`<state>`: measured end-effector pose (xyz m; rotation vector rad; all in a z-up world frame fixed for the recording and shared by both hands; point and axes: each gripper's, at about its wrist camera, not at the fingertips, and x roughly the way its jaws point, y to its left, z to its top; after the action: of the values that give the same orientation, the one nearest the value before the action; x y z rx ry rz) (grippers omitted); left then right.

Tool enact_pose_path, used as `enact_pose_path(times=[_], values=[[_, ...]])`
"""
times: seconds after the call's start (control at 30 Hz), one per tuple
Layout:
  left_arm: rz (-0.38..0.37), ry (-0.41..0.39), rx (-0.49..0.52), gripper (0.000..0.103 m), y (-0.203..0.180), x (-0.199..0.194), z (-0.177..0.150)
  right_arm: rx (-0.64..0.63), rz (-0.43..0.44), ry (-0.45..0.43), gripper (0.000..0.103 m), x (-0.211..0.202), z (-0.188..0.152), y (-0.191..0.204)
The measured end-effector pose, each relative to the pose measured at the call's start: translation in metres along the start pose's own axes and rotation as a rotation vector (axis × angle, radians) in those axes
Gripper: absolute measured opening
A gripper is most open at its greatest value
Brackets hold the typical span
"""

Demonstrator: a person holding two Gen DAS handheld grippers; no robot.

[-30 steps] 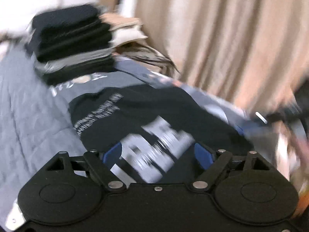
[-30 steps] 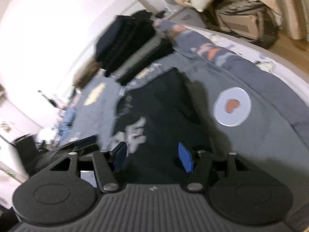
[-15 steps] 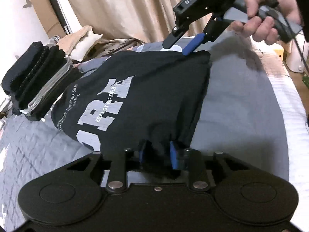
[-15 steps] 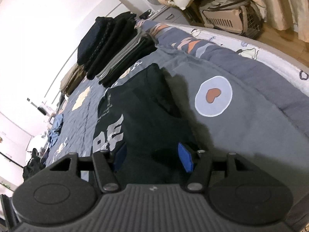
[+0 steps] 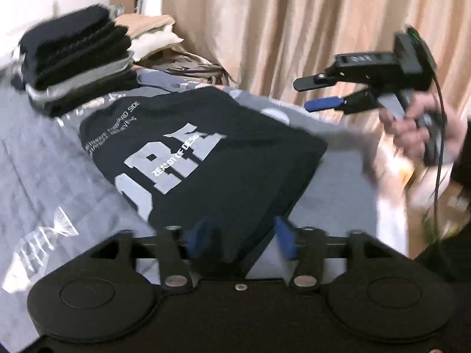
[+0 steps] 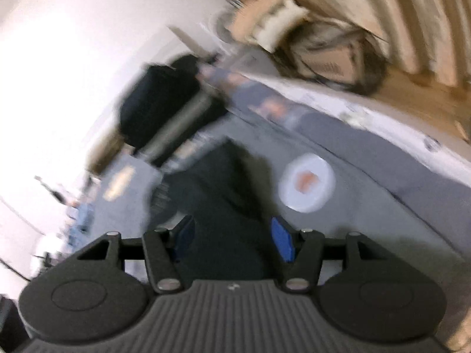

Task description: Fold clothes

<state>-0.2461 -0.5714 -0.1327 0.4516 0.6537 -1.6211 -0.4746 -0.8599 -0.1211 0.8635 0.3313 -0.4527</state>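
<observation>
Nearest us, our left tool (image 5: 240,235) stands with its blue fingers apart around the near corner of the black T-shirt (image 5: 200,158), gripping nothing that we can make out; the shirt lies folded into a compact rectangle on the grey bed (image 5: 44,158), print upward, which we judge suits stacking. Farther off, our right tool (image 5: 316,95) hovers wide above the bed's far edge, clear of the cloth; beyond, at the bed's far left corner, a pile of folded clothes (image 5: 76,70) waits, likely the shirt's destination.
</observation>
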Motion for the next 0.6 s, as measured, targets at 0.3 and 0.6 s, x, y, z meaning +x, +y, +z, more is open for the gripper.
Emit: enact_pose_path(times=[0.3,0.6], values=[[-0.211,0.026,-0.389,0.061,0.031,0.035,0.004,0.026,0.003,0.22,0.056,0.049,-0.024,-0.001],[-0.112,0.023,-0.415,0.063,0.028,0.03,0.002,0.015,-0.022,0.222,0.055,0.03,-0.027,-0.017]])
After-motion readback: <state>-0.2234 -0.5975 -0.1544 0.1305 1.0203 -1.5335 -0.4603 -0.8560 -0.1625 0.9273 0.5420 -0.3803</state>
